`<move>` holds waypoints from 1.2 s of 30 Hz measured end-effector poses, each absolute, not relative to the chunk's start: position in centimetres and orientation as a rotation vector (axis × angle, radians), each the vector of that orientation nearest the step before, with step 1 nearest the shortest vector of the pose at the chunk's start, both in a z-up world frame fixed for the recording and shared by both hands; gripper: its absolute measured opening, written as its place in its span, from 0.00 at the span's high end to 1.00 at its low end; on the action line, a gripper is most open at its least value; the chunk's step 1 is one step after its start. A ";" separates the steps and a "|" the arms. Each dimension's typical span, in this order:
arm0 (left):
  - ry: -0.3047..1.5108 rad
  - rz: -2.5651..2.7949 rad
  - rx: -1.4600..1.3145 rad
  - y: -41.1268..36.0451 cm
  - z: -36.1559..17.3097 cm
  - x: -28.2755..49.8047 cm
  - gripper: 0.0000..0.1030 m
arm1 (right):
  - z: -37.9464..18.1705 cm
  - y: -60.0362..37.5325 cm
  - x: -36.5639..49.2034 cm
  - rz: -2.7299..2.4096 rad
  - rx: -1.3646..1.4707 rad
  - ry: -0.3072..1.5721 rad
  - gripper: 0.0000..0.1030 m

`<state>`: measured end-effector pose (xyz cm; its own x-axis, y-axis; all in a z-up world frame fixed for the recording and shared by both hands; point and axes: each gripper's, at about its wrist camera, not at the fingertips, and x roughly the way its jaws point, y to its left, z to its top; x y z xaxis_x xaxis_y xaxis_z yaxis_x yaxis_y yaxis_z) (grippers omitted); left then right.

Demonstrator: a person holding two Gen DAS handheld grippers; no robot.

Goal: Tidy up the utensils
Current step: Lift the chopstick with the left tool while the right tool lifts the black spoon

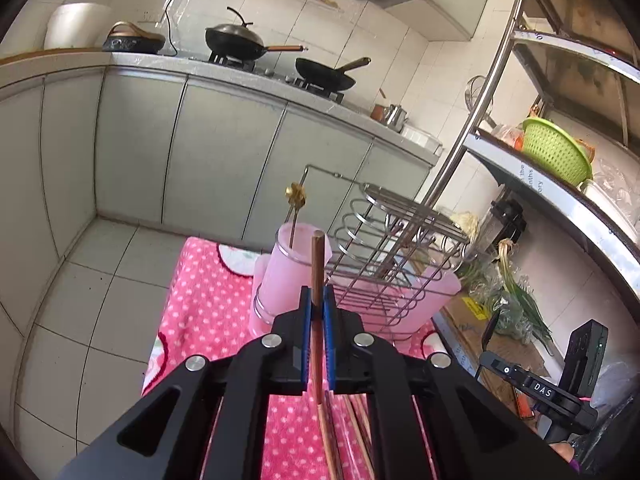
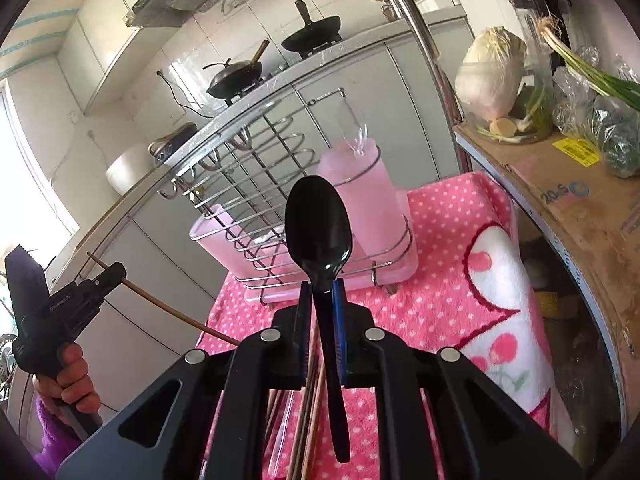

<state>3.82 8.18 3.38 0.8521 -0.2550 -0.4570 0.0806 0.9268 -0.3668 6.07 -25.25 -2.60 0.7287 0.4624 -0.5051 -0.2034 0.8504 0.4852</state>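
Pink polka-dot fleece covers the desk, and on it stands the landmark for this scene: a chrome wire drying rack on a pale pink plastic tray, with frosted pink plastic cups fitted at its ends.

The left claw is pinching a single reddish-brown wooden chopstick, held upright in the air just in front of the rack and near the frosted pink cup at that end. A thin utensil with a gold ornamental tip already stands in that cup.

The right claw is pinching the handle of a glossy black plastic spoon, bowl upward, also lifted in front of the rack. The tall pink cup at the other end holds what looks like a clear glass or plastic item; its kind cannot be told.

More brown chopsticks and a clear straw-like stick lie loose on the fleece in front of the rack, below both claws.

Judged from this, the sorting is under way but early: about one utensil on each side is stowed, two are carried and not yet dropped in, and a small pile waits.
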 end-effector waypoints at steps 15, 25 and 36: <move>0.297 -0.183 -0.328 9.4 14.6 4.3 0.95 | 8.2 -26.7 9.5 0.364 0.372 0.346 0.90; 0.242 -0.147 -0.292 9.1 17.4 7.0 0.95 | 10.8 -27.8 13.0 0.308 0.372 0.211 0.90; 0.259 -0.107 -0.247 8.8 15.8 9.4 0.95 | 9.8 -27.1 14.8 0.272 0.330 0.165 0.90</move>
